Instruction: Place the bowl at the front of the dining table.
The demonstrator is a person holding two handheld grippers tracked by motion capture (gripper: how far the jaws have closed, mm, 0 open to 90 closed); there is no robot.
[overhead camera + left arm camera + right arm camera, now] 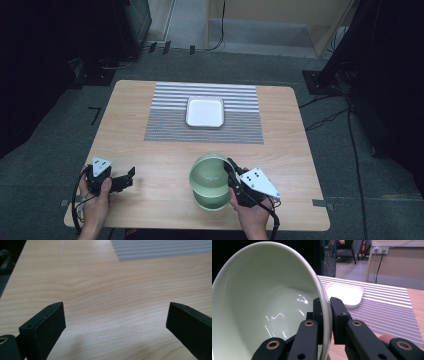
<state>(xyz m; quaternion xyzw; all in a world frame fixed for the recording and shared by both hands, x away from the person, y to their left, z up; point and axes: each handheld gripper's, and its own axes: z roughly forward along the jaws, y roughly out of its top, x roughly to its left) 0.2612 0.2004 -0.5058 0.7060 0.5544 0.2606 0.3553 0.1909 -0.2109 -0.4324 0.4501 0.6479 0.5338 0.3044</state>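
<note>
A pale green bowl (209,172) (262,305) is tipped up near the table's front edge, with its opening facing my right gripper's camera. My right gripper (231,168) (329,312) is shut on its right rim, one jaw inside and one outside. Below it I see a second green rim (210,202), apparently another bowl under the first. My left gripper (131,178) (115,315) hangs low over the bare wood at the front left, its jaws wide apart with nothing between them.
A white square dish (205,111) (347,293) sits on a grey striped mat (165,125) (387,312) at the back middle of the wooden table (150,200). Cables and dark equipment lie on the floor around the table.
</note>
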